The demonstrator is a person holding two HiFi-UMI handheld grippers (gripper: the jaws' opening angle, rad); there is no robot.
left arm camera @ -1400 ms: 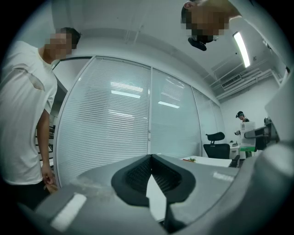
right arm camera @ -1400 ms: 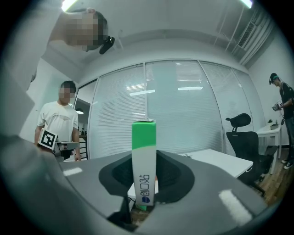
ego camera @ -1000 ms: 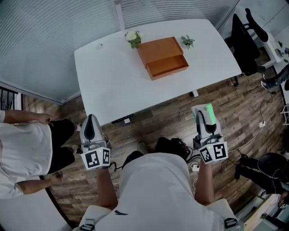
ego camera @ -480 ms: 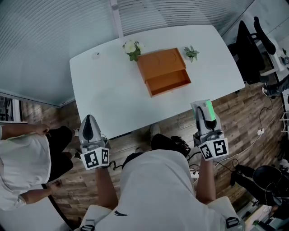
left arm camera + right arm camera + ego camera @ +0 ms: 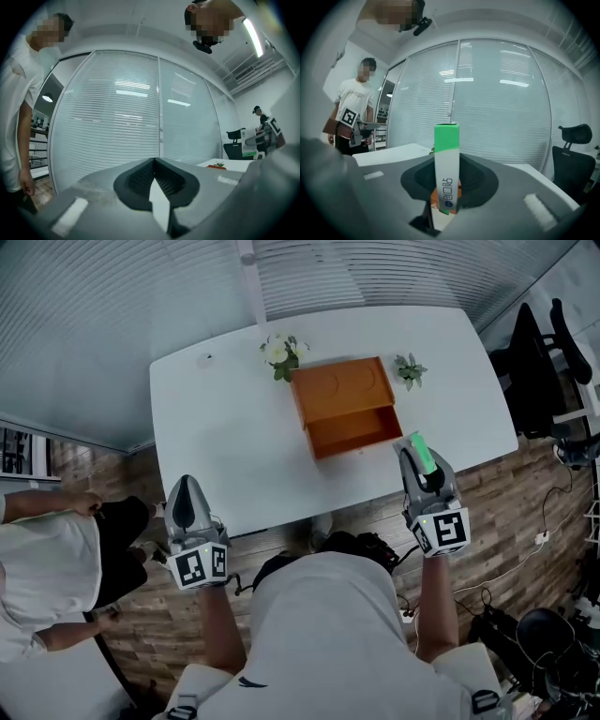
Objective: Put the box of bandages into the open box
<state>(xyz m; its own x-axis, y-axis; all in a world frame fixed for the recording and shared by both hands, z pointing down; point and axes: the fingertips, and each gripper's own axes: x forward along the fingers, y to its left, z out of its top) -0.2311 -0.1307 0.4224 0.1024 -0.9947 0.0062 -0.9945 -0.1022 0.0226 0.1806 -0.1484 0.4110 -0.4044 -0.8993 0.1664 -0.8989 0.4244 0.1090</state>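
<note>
**Bandage box clamped in the right gripper, not in the orange box yet**

So the right gripper [image 5: 420, 465] is clenched on the box of bandages [image 5: 422, 448]. It's a slim green-and-white carton. In the right gripper view it stands upright between the pads, green end up [image 5: 446, 164], with the gripper [image 5: 449, 180] pinching its lower part.

From the head view, the carton hangs over the near edge of the white table [image 5: 234, 427], toward the table's right end. It's just beside the near right corner of the open orange box [image 5: 359, 445] and not inside it. The orange box sits around the middle of the table with its lid lying flat behind it, toward the far edge. There's a little bunch of white flowers [image 5: 279, 352] at its far left corner and a small green plant [image 5: 410, 369] at its far right corner.

The left gripper [image 5: 187, 491] is off the table, over the wood floor [image 5: 525, 512], past the near edge on the left. Its own view shows the jaws pressed together with nothing in them [image 5: 153, 164].

A bystander in a white shirt [image 5: 37, 568] stands at the left. A black office chair [image 5: 539, 362] sits past the table's right end.
</note>
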